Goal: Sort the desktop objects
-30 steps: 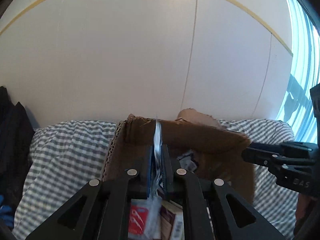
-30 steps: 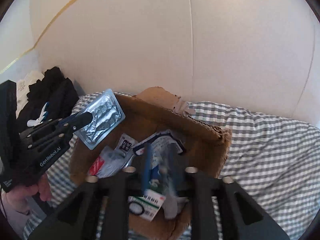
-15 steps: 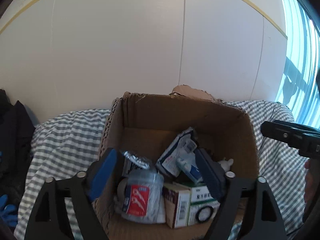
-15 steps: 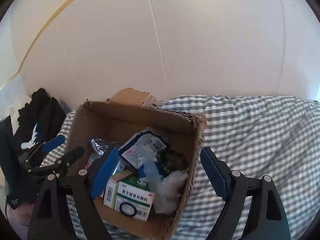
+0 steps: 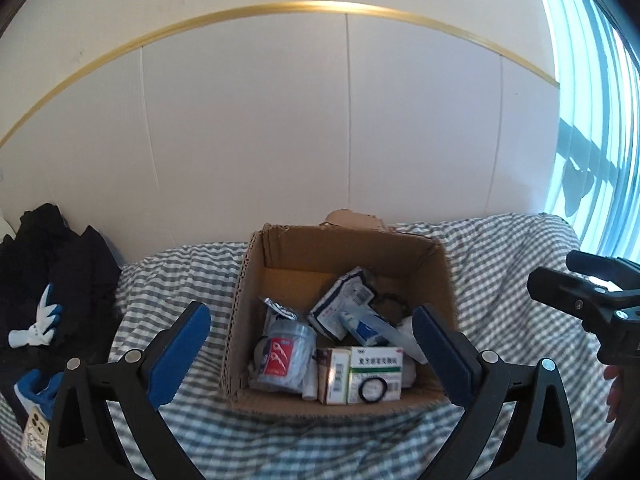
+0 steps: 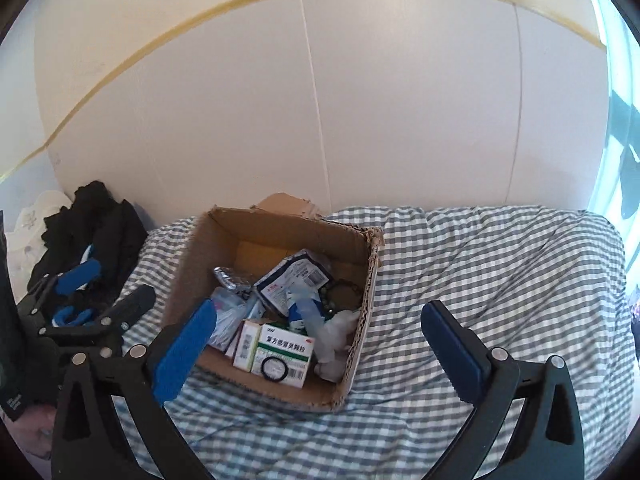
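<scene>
A big white wall made of flat panels [image 5: 248,140] has a thin gold line [image 5: 280,7] curving across it. A grey and white checked cloth [image 6: 480,264] covers the bed. Bright light comes through a window [image 5: 592,120] on the right.

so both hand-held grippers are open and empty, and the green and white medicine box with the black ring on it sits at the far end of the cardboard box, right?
Not quite. The medicine box with the black ring lies at the near end of the cardboard box, as the left wrist view shows. The left hand-held gripper and right hand-held gripper are indeed open and empty.
</scene>
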